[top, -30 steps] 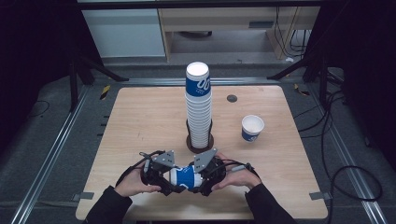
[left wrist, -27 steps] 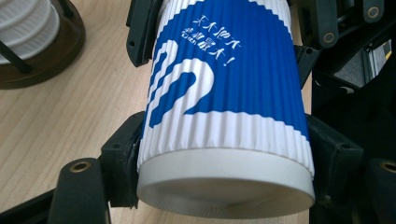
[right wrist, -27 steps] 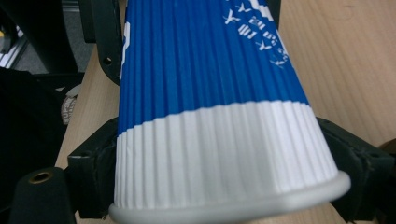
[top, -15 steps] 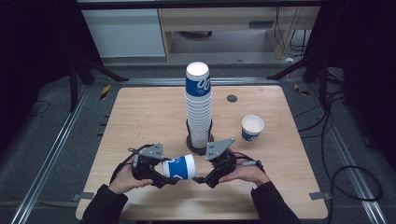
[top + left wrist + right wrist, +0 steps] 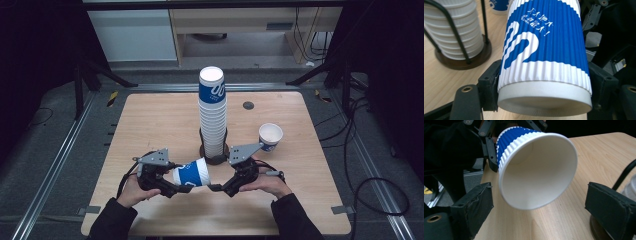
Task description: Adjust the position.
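Ribbed blue-white cup [image 5: 544, 47] w/ white swirl & lettering (plain white inside), black gripper pads [image 5: 609, 207], pale wood table [image 5: 165, 120]

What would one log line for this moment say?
left gripper: shut on cup, held sideways | right gripper: jaws just opened, clear of cup | stack: upright in holder | spare cup: on table
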